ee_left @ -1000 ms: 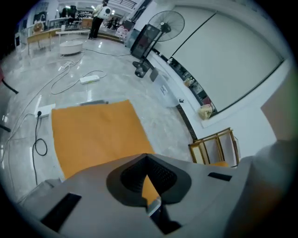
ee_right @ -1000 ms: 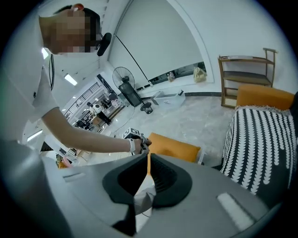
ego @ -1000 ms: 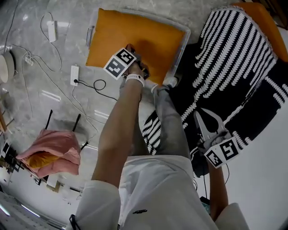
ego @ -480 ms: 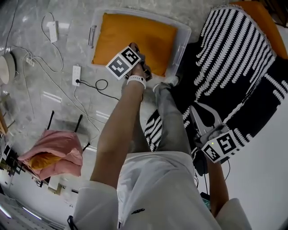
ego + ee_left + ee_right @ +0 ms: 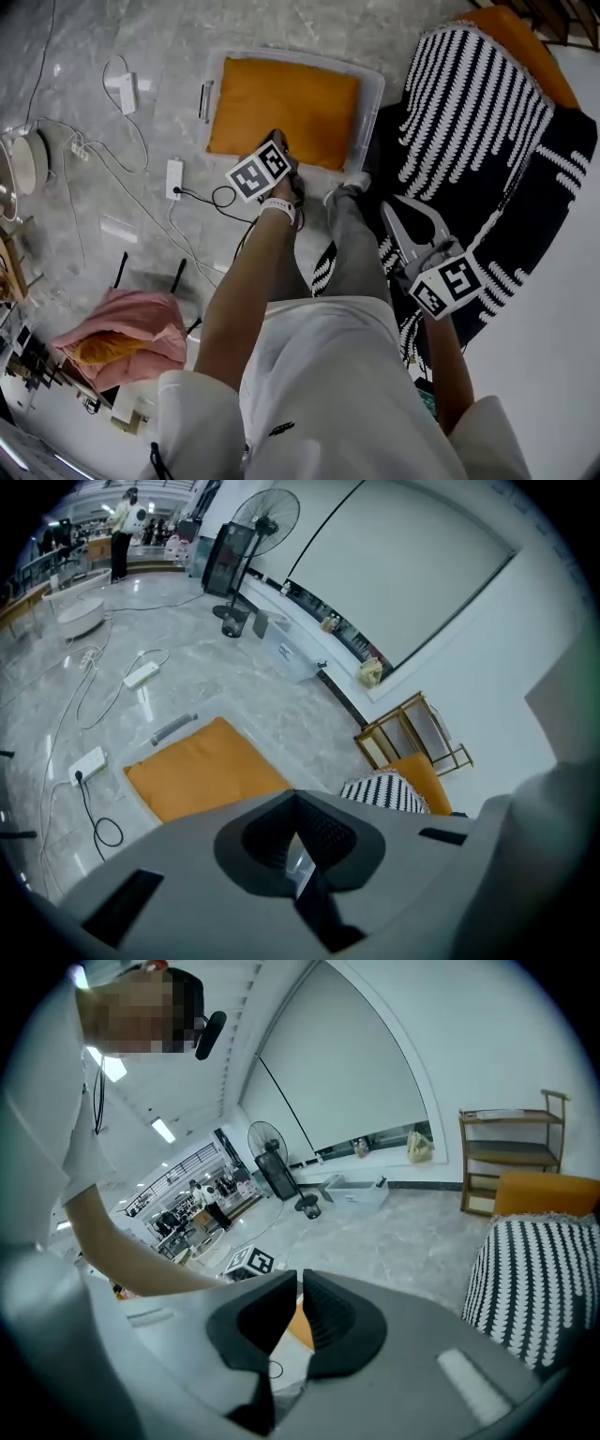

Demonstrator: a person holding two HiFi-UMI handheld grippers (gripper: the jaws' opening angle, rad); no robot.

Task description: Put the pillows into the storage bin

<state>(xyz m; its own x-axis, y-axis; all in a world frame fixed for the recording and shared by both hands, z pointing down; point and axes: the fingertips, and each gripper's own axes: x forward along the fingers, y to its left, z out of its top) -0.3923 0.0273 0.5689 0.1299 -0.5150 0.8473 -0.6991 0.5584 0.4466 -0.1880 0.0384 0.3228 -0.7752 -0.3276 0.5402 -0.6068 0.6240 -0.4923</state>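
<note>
An orange pillow (image 5: 281,108) (image 5: 202,775) lies flat inside the clear storage bin (image 5: 375,84) on the marble floor. My left gripper (image 5: 278,142) (image 5: 296,810) hovers over the bin's near edge, shut and empty. A black-and-white striped pillow (image 5: 469,103) (image 5: 534,1269) (image 5: 389,789) rests to the right of the bin, on a second orange pillow (image 5: 520,37) (image 5: 548,1194). My right gripper (image 5: 401,211) (image 5: 300,1283) hangs over the striped fabric, below that pillow. Its jaws are almost together, with nothing between them.
Power strips (image 5: 173,178) and loose cables trail over the floor left of the bin. A pink cloth heap (image 5: 131,323) lies at lower left. The person's legs stand between bin and striped fabric. A gold shelf (image 5: 412,738) and a fan (image 5: 267,522) stand farther off.
My left gripper has drawn back off the orange pillow toward the bin's near edge. The pillow now lies settled in the bin. The right gripper drifted slightly up and left.
</note>
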